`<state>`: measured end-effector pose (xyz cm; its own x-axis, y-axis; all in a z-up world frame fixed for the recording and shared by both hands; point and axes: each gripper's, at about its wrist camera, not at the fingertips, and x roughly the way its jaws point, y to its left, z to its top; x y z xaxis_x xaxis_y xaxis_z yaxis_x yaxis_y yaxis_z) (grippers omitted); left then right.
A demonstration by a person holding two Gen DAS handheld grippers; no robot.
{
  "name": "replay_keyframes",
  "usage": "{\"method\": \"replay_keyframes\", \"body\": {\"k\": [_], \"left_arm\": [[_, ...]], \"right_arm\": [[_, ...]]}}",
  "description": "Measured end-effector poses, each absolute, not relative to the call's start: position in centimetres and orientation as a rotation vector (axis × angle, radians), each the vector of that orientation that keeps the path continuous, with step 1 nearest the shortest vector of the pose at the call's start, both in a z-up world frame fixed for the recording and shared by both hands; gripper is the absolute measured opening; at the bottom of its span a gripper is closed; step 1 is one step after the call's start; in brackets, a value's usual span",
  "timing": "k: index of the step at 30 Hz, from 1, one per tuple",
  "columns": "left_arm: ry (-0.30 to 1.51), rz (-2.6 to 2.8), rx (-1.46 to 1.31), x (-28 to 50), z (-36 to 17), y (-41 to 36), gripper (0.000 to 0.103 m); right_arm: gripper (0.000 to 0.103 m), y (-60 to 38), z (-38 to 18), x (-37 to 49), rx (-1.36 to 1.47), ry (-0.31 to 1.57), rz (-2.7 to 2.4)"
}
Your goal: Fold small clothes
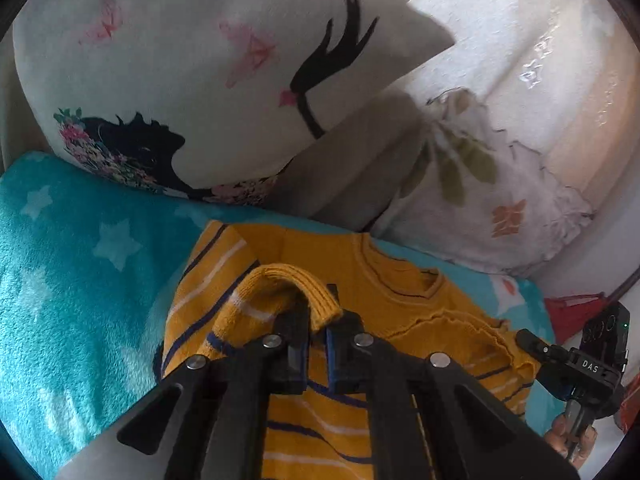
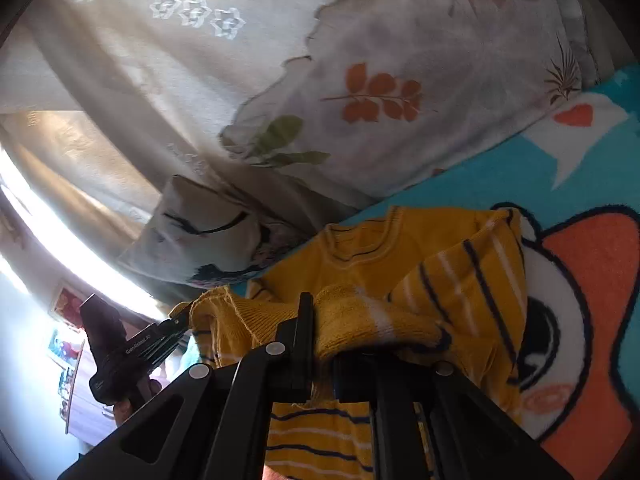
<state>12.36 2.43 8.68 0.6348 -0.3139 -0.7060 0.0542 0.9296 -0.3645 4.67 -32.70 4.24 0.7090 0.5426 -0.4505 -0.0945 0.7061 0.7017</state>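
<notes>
A small yellow knit sweater point(image 1: 400, 280) with navy and white stripes lies on a turquoise star blanket point(image 1: 80, 280), neckline facing away. My left gripper point(image 1: 318, 320) is shut on the ribbed cuff of its left sleeve point(image 1: 288, 280), held up over the body. My right gripper point(image 2: 324, 328) is shut on the cuff of the other sleeve point(image 2: 360, 316), draped over its fingers. The right gripper shows at the right edge of the left wrist view point(image 1: 528, 338), at the sweater's right edge. The left gripper shows in the right wrist view point(image 2: 180, 320), pinching yellow fabric.
A white pillow with butterflies and a black silhouette point(image 1: 200, 80) leans behind the sweater. A leaf-print pillow point(image 2: 400, 80) lies beside it. Beige curtains point(image 2: 120, 80) hang behind. The blanket has an orange cartoon print point(image 2: 592, 280) to the right.
</notes>
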Motion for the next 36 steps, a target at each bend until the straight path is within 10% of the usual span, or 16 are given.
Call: {"method": "replay_keyframes", "body": {"k": [5, 8, 10, 19, 31, 35, 36], "left_arm": [[0.902, -0.221, -0.362, 14.9, 6.6, 3.0, 0.019], [0.855, -0.229, -0.371, 15.1, 7.1, 3.5, 0.065], [0.816, -0.245, -0.406, 14.9, 7.8, 4.0, 0.078], [0.808, -0.263, -0.342, 12.8, 9.4, 5.4, 0.079], [0.959, -0.304, -0.210, 7.3, 4.3, 8.1, 0.089], [1.058, -0.279, -0.173, 7.9, 2.5, 7.3, 0.042], [1.052, -0.253, -0.166, 7.9, 2.8, 7.3, 0.042]], "right_arm": [[0.012, -35.3, 0.1, 9.2, 0.883, 0.777, 0.331], [0.013, -36.2, -1.2, 10.8, 0.951, 0.778, 0.331], [0.022, -36.8, -1.7, 11.4, 1.012, 0.755, 0.354], [0.073, -41.1, 0.2, 10.5, 1.103, 0.583, 0.257], [0.073, -36.6, 1.7, 0.5, 0.535, 0.773, 0.209], [0.069, -34.4, -0.5, -1.5, 0.386, 0.850, 0.139], [0.046, -34.2, -1.2, -1.6, 0.381, 0.874, 0.156]]}}
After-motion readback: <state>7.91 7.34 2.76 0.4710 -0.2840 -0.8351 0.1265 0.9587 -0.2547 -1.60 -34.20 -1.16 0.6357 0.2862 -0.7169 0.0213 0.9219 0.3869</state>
